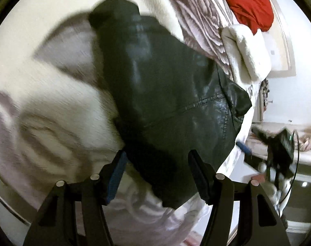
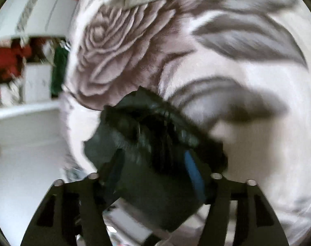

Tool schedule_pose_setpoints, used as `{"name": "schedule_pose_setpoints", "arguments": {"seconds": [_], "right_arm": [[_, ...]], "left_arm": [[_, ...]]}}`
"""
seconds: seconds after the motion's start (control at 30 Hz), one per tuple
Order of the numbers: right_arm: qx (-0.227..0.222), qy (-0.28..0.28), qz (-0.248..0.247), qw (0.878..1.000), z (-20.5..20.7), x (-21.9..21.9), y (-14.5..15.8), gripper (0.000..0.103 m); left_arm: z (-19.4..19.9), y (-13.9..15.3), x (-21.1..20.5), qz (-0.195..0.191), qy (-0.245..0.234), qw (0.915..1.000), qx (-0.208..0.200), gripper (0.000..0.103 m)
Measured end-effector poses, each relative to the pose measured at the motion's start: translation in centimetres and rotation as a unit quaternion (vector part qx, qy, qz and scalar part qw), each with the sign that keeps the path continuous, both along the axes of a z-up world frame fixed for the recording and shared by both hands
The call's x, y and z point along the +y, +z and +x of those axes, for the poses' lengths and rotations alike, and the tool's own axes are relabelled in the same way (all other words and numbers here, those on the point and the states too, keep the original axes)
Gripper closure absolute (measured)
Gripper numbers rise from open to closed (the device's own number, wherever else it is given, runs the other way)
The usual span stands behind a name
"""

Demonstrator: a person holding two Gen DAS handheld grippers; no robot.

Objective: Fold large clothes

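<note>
A black leather jacket (image 1: 165,94) lies across a bed covered by a white blanket with grey rose prints (image 1: 59,94). My left gripper (image 1: 157,164) stands open over the jacket's near end, its fingers apart on either side of the leather. In the right wrist view the jacket (image 2: 147,143) is bunched between the fingers of my right gripper (image 2: 153,164); the fingers are fairly wide apart and the blurred frame does not show whether they clamp it. The right gripper also shows blurred at the right edge of the left wrist view (image 1: 278,147).
A red pillow (image 1: 247,2) and a rolled white blanket (image 1: 245,49) lie at the head of the bed. A white wall and headboard are behind. In the right wrist view a white shelf (image 2: 22,110) with red items stands to the left of the bed.
</note>
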State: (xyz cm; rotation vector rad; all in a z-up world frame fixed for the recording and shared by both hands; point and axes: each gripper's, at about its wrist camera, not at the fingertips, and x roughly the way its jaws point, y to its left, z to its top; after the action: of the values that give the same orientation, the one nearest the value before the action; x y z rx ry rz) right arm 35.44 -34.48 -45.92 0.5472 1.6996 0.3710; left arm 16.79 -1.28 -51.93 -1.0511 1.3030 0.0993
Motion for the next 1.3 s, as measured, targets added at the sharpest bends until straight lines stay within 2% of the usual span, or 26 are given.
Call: {"name": "schedule_pose_setpoints", "arguments": {"seconds": [0.13, 0.17, 0.23, 0.3, 0.37, 0.47, 0.53, 0.63, 0.73, 0.77, 0.83, 0.9, 1.07, 1.2, 1.3], "right_arm": [[0.038, -0.043, 0.001, 0.998, -5.7, -2.7, -1.2, 0.035], [0.045, -0.049, 0.001, 0.998, -6.5, -2.7, -1.7, 0.035], [0.063, -0.078, 0.001, 0.995, -8.7, -3.3, -3.1, 0.035], [0.070, -0.114, 0.009, 0.991, -10.1, -3.9, -4.4, 0.035], [0.071, -0.138, 0.020, 0.988, -10.8, -4.2, -5.2, 0.035], [0.070, -0.163, 0.045, 0.983, -11.0, -3.6, -6.3, 0.035], [0.070, -0.169, 0.059, 0.981, -10.7, -3.1, -7.1, 0.035], [0.070, -0.191, 0.077, 0.976, -10.8, -2.6, -8.5, 0.028], [0.064, -0.201, 0.090, 0.973, -11.0, -2.4, -9.4, 0.026], [0.064, -0.205, 0.097, 0.972, -11.1, -2.3, -9.8, 0.025], [0.059, -0.206, 0.106, 0.971, -11.3, -2.4, -10.0, 0.025], [0.050, -0.201, 0.118, 0.971, -11.7, -2.5, -10.1, 0.024], [0.045, -0.189, 0.168, 0.966, -13.1, -2.5, -11.7, 0.020], [0.050, -0.184, 0.203, 0.961, -13.7, -1.6, -13.4, 0.014], [0.041, -0.181, 0.223, 0.957, -13.4, -0.9, -14.2, 0.012]], "left_arm": [[1.3, 1.8, 2.2, 0.032, -0.031, 0.9990, -0.001, 0.043], [2.4, 2.3, 2.8, 0.053, -0.048, 0.9974, -0.004, 0.043], [4.6, 2.7, 3.5, 0.092, -0.082, 0.9923, -0.014, 0.043], [7.7, 2.3, 4.5, 0.130, -0.124, 0.9836, -0.014, 0.043], [10.1, 0.9, 5.6, 0.136, -0.143, 0.9803, -0.005, 0.043], [12.9, -1.0, 6.4, 0.124, -0.169, 0.9778, -0.002, 0.043], [15.2, -2.5, 5.5, 0.132, -0.217, 0.9671, 0.013, 0.043], [17.3, -2.8, 3.3, 0.132, -0.282, 0.9502, -0.002, 0.043], [18.7, -3.8, 0.4, 0.126, -0.355, 0.9262, -0.008, 0.043], [19.0, -4.5, -0.7, 0.131, -0.384, 0.9141, -0.008, 0.043], [19.6, -5.2, -1.7, 0.138, -0.411, 0.9011, -0.009, 0.043], [20.3, -5.7, -1.9, 0.115, -0.428, 0.8963, -0.009, 0.043], [21.6, -7.2, -1.0, 0.029, -0.439, 0.8979, -0.006, 0.043], [22.2, -8.9, -0.6, -0.033, -0.436, 0.8990, -0.010, 0.034], [22.4, -9.6, -0.8, -0.064, -0.428, 0.9014, -0.013, 0.026]]}}
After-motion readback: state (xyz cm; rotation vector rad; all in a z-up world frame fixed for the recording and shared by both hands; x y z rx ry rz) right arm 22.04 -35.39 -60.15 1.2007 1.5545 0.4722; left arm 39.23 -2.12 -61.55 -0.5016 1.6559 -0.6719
